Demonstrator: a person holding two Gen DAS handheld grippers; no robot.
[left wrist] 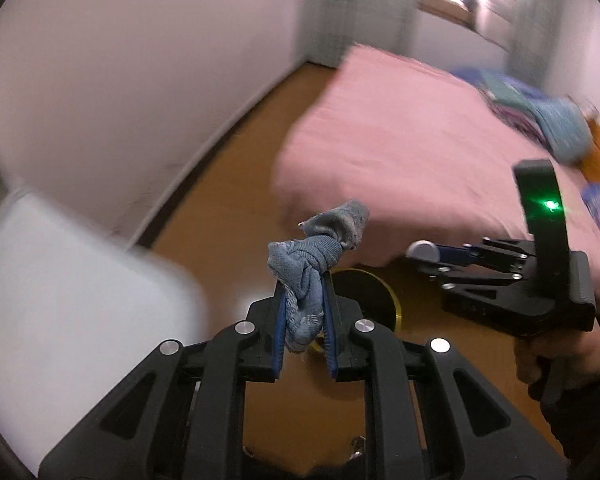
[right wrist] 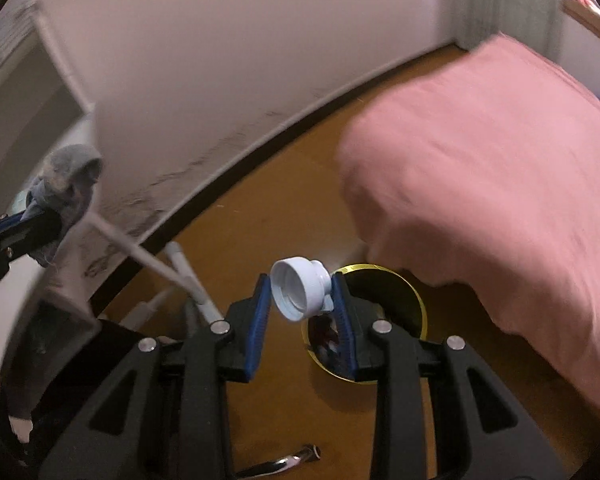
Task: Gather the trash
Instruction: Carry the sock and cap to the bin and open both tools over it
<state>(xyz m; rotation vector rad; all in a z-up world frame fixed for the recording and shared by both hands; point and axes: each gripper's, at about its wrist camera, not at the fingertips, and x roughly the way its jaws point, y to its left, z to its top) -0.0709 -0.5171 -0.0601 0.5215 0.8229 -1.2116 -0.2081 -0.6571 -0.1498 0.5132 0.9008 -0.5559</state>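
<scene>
My left gripper [left wrist: 304, 300] is shut on a crumpled blue-grey sock [left wrist: 316, 256] and holds it in the air above the floor. My right gripper [right wrist: 300, 292] is shut on a white plastic bottle cap [right wrist: 298, 290]. A round bin with a yellow rim [right wrist: 414, 292] stands on the wooden floor by the bed, just beyond and below both grippers; it also shows in the left wrist view [left wrist: 396, 306]. In the left wrist view the right gripper [left wrist: 424, 252] shows at the right with the cap. In the right wrist view the left gripper with the sock [right wrist: 66, 184] shows at the far left.
A bed with a pink cover [left wrist: 400, 140] fills the right side, with folded clothes [left wrist: 556, 120] at its far end. A white wall [right wrist: 240, 60] runs along the left. A white table or chair [left wrist: 60, 292] is at the left, with white legs [right wrist: 156, 268]. A metal object [right wrist: 288, 458] lies on the floor.
</scene>
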